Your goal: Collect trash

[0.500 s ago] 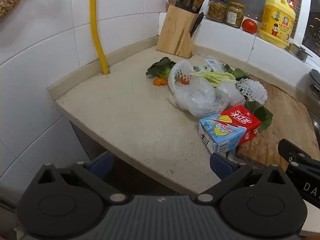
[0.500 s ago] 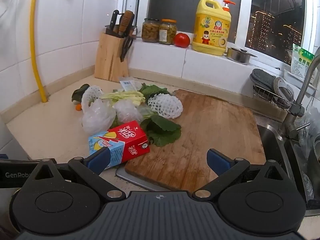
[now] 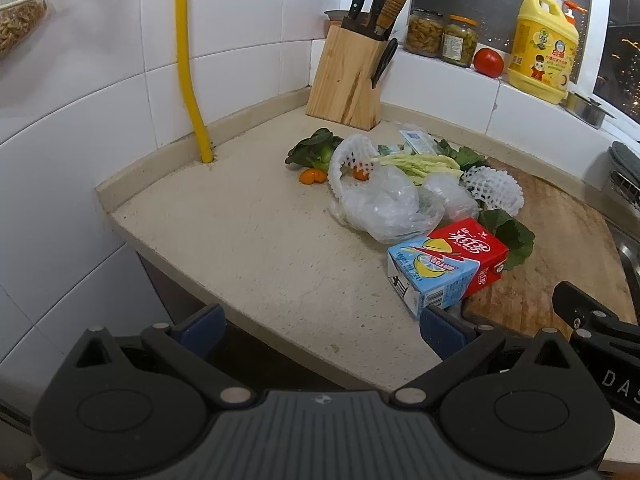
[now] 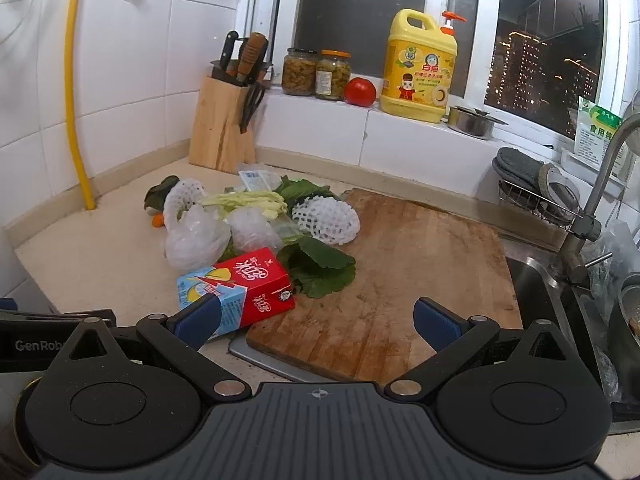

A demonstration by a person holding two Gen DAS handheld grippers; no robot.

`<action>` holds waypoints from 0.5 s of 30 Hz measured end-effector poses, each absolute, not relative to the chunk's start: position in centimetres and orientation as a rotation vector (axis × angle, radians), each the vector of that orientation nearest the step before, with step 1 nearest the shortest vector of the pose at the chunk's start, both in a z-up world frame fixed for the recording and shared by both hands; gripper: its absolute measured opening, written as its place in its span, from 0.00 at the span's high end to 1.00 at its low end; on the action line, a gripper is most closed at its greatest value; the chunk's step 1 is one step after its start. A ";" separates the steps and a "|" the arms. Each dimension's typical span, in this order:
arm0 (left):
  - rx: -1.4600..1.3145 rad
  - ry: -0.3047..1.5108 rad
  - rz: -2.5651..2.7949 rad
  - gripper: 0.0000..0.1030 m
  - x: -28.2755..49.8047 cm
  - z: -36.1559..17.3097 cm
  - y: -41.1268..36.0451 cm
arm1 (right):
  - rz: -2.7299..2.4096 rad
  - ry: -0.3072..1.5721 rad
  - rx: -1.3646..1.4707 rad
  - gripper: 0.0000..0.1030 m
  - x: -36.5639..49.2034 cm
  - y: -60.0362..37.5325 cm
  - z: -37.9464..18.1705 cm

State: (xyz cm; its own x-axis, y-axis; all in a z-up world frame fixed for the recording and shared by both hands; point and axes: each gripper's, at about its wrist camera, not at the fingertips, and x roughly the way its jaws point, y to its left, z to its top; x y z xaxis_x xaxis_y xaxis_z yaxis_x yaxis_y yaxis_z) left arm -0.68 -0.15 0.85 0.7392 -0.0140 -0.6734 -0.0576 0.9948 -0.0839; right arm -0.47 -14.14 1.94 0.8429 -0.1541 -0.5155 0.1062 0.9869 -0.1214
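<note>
A heap of trash lies on the beige counter (image 3: 248, 248): a red and blue drink carton (image 3: 444, 266) (image 4: 240, 286), a crumpled clear plastic bag (image 3: 384, 204) (image 4: 192, 240), white foam fruit nets (image 3: 494, 190) (image 4: 326, 218), green leaves (image 4: 320, 268), pale cabbage scraps (image 4: 244, 202) and small orange bits (image 3: 312, 176). My left gripper (image 3: 320, 332) hangs open over the counter's near edge, its right pad close to the carton. My right gripper (image 4: 318, 320) is open too, above the near edge of the wooden cutting board (image 4: 420, 264), its left pad in front of the carton. Neither holds anything.
A wooden knife block (image 3: 348, 84) stands in the corner beside a yellow pipe (image 3: 188, 76). The window ledge carries jars (image 4: 314, 72), a tomato (image 4: 360, 92), a yellow detergent jug (image 4: 418, 68) and a small steel pot (image 4: 472, 122). A tap (image 4: 596, 200) and sink (image 4: 560, 320) lie at right.
Both views have tilted up slightly, so the trash heap sits a little lower in frame. The trash has not moved and both grippers stay open.
</note>
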 end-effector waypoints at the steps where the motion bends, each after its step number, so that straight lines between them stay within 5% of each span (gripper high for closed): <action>1: -0.101 0.737 0.023 0.03 -0.7 0.9 -0.2 | -0.138 0.551 -0.088 0.00 -0.5 -14.2 2.0; 15: -0.091 0.743 0.025 0.03 -1.0 1.1 -0.4 | -0.130 0.540 -0.084 0.00 -0.8 -14.3 2.2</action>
State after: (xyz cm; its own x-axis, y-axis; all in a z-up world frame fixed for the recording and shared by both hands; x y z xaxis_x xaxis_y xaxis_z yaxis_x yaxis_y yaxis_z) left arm -0.97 -0.41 1.08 0.7366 -0.0093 -0.6763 -0.0555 0.9957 -0.0741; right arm -0.83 -14.26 2.18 0.8498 -0.1450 -0.5068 0.1009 0.9884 -0.1137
